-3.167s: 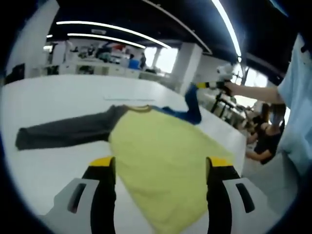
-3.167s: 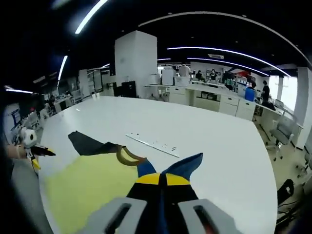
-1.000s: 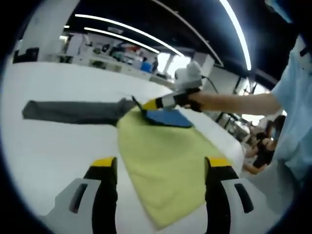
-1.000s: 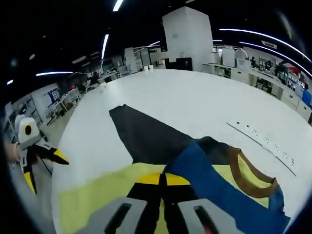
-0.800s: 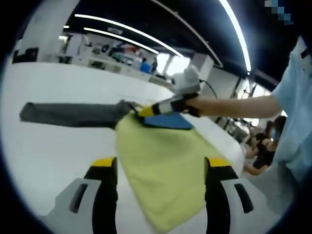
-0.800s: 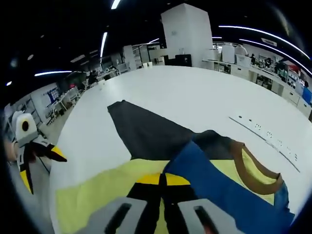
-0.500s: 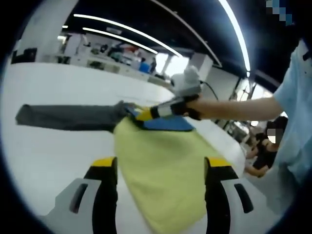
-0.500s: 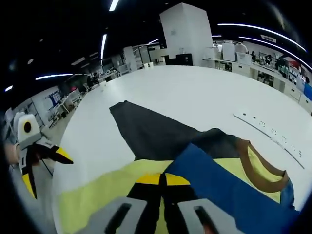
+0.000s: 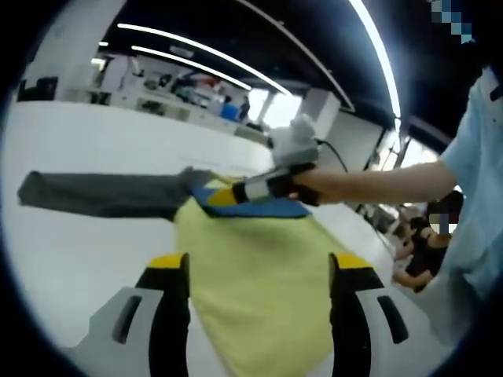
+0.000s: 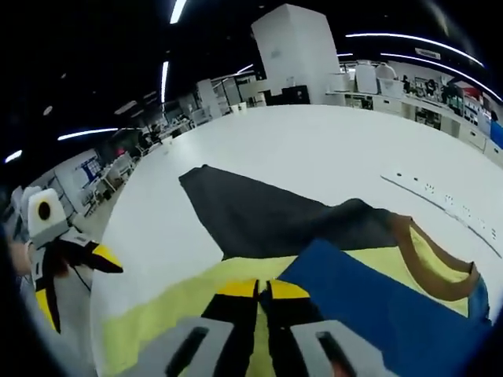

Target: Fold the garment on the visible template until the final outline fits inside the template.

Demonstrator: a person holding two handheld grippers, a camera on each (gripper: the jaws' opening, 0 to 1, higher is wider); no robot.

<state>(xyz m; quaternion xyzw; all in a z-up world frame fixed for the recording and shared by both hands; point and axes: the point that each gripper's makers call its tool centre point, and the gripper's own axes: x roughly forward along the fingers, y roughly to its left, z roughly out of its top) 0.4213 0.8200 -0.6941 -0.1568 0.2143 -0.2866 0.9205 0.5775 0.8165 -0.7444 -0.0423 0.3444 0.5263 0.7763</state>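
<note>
1. Spreading wide, a white bench (image 9: 86,259) stood in an open office lit by ceiling light strips (image 9: 204,56).
2. One garment (image 9: 259,275) lay on it; a pale perforated strip (image 10: 448,206) lay at the far right.
3. It had a yellow body, one dark grey sleeve (image 9: 102,195) stretched left, and one blue sleeve (image 10: 385,302) folded across the chest.
4. The right gripper (image 10: 262,289) was clenched on that blue sleeve; the left gripper (image 9: 258,271) hovered released over the yellow hem.

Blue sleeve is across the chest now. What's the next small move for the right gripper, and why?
Probably open the right gripper and lift clear: the blue sleeve it pinches already lies folded over the yellow body. The grey sleeve is spread on the table, and the left gripper hangs open.
</note>
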